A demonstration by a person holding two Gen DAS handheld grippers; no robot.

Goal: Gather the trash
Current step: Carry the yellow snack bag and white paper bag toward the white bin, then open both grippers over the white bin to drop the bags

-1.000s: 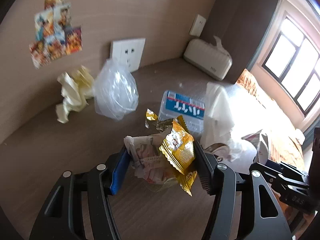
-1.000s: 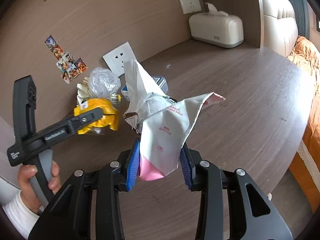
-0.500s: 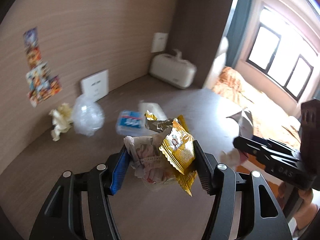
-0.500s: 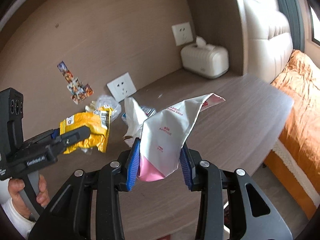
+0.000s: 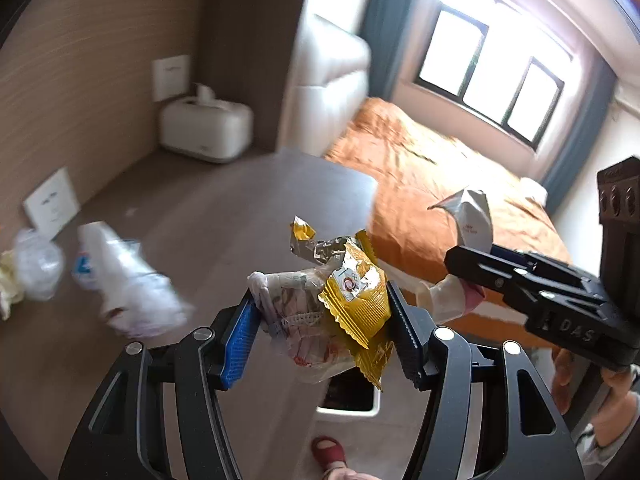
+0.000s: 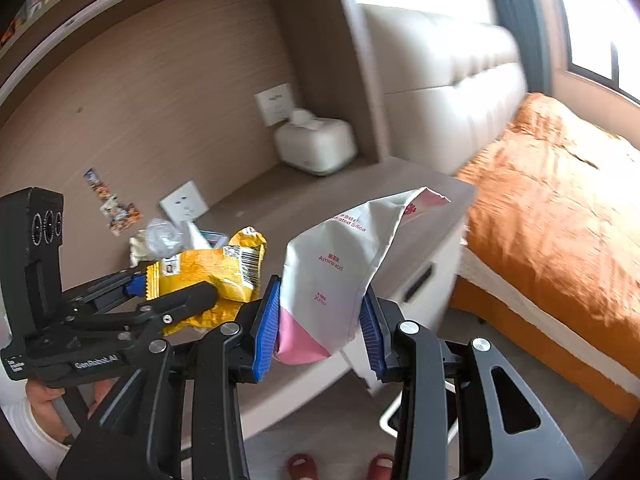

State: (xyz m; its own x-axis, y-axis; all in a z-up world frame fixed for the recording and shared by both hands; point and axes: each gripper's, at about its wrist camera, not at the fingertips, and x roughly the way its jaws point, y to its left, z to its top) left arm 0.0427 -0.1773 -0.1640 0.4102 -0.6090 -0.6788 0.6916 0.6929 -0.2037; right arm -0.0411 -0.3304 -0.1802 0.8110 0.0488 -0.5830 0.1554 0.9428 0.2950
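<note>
My left gripper (image 5: 322, 334) is shut on a bundle of snack wrappers (image 5: 352, 300), a yellow foil one over a crumpled clear printed one. In the right wrist view this bundle (image 6: 208, 268) shows at the left, held in the left gripper (image 6: 168, 288). My right gripper (image 6: 320, 322) is shut on a white and pink pouch (image 6: 336, 276), which also appears at the right of the left wrist view (image 5: 470, 216). Both grippers hang past the desk's front edge (image 6: 360, 356), over the floor. A white bin's rim (image 5: 348, 408) shows below the left gripper.
On the desk (image 5: 208, 216) lie a clear plastic bag (image 5: 38, 264), a blurred white bag with a blue-labelled box (image 5: 128, 288) and yellowish paper (image 5: 6, 284). A tissue box (image 5: 206, 128) stands at the back. An orange bed (image 6: 560, 208) lies right. Red slippers (image 6: 300, 466) are on the floor.
Both grippers have pulled back and up from the desk, each keeping its wrapper, and swung right toward the bed. The desk trash now lies far left; the floor and bin have come into view.
</note>
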